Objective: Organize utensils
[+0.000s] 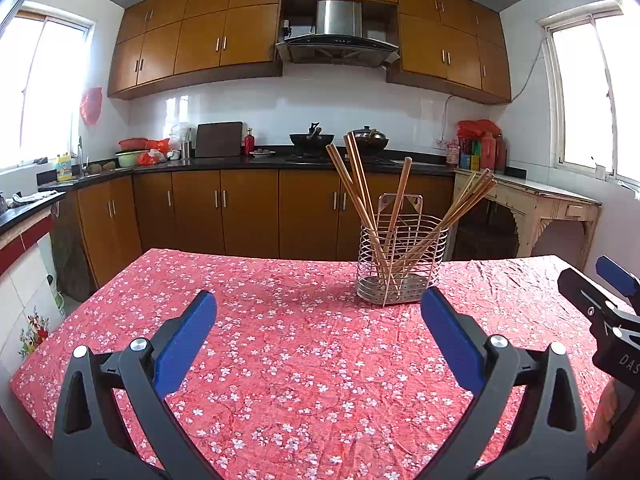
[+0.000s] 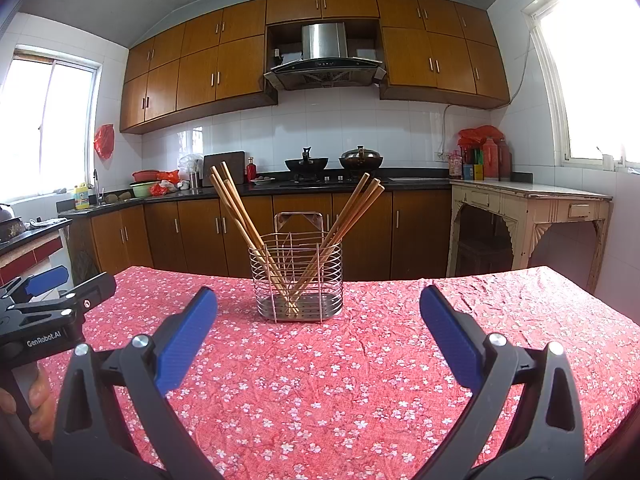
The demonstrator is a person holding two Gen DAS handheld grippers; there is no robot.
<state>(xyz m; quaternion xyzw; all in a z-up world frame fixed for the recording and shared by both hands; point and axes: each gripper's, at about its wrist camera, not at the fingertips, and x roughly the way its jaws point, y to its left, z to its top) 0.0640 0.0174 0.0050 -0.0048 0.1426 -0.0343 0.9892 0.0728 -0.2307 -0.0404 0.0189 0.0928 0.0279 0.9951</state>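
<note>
Two hand-held grippers hover low over the bench (image 1: 280, 360), both spread wide, both empty. Left hand-held gripper (image 1: 318, 312) points at bare floral cloth, with the wire holder (image 1: 402, 264) ahead and slightly to its right. Right hand-held gripper (image 2: 318, 308) faces the holder almost square-on, holder sitting between its blue pads (image 2: 186, 344) but further back, not touching.

Chopsticks (image 2: 236, 216) already stand in the holder, fanned in two bunches: one leaning left, one leaning right (image 2: 352, 212), tips resting on the perforated base. They splay because the basket is wide and nothing bundles them. One thicker wooden handle (image 1: 400, 196) stands nearer upright in the left view.

No loose utensils visible on the cloth. Judgement: sorting looks done or nearly so, and the open, backed-off pose fits a release.
</note>
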